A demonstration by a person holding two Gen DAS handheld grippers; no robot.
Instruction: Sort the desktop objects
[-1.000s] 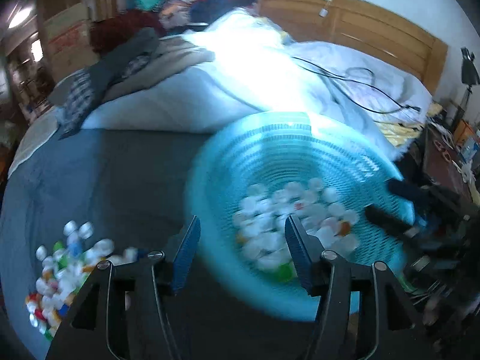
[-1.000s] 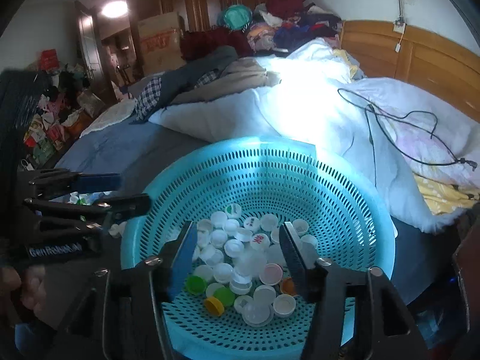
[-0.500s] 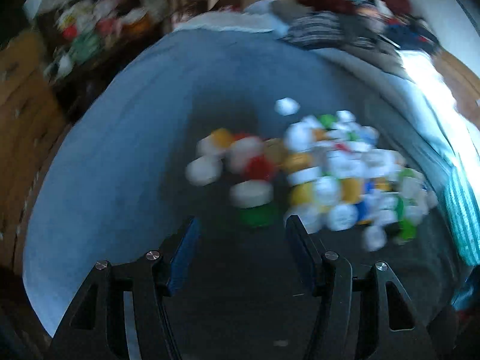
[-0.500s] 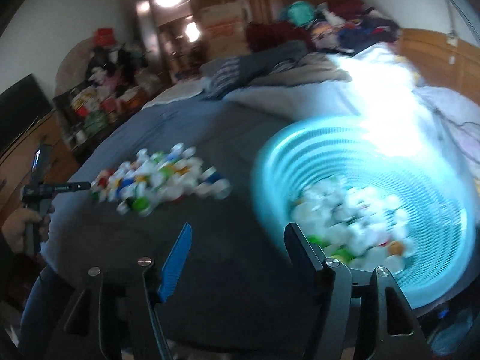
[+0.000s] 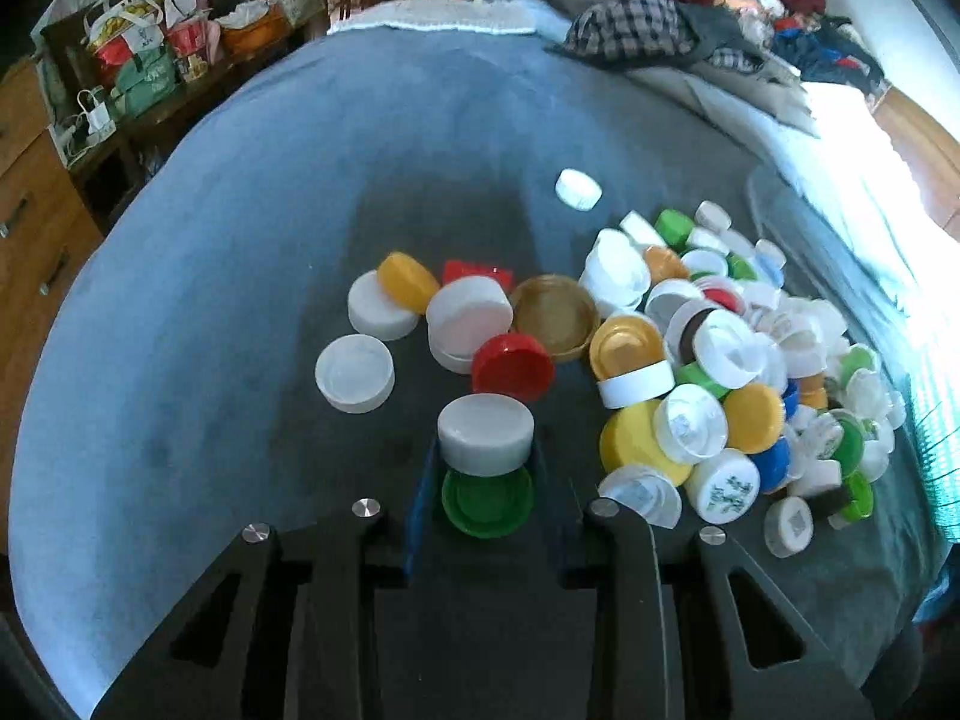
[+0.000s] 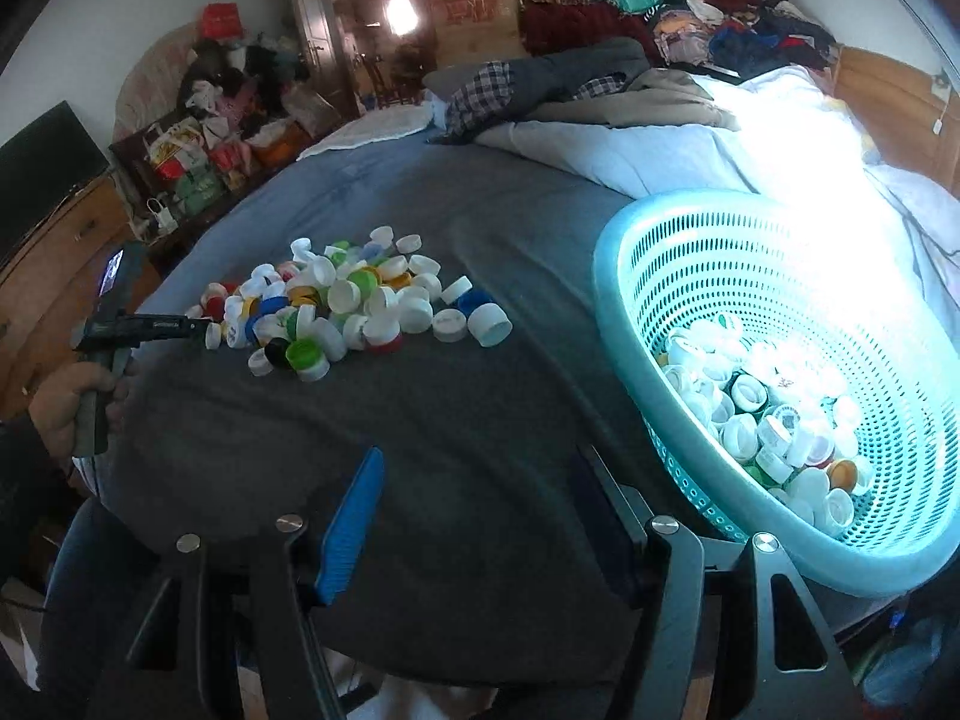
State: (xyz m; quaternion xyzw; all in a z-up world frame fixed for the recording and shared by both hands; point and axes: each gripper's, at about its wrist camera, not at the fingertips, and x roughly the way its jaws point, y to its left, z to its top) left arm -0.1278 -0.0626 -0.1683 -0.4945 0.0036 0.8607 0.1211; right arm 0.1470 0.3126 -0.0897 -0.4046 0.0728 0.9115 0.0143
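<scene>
A pile of bottle caps (image 5: 708,360) in white, yellow, green, red and blue lies on the dark grey bedcover; it also shows in the right wrist view (image 6: 342,306). My left gripper (image 5: 486,480) is down at the pile's near edge, its jaws closed in around a white cap (image 5: 486,441) that lies on a green cap (image 5: 486,501). My right gripper (image 6: 480,492) is open and empty above the bare cover. A teal perforated basket (image 6: 648,300) holding many caps stands to its right.
The left hand and its gripper (image 6: 138,324) show at the pile's left side in the right wrist view. A white quilt (image 6: 690,144) and heaped clothes (image 5: 660,30) lie at the back. Wooden drawers (image 5: 36,192) and bags stand off the bed's left.
My left gripper swung from the basket to the cap pile, dropped down and closed around the white cap. My right gripper pulled back left out of the basket and stayed open.
</scene>
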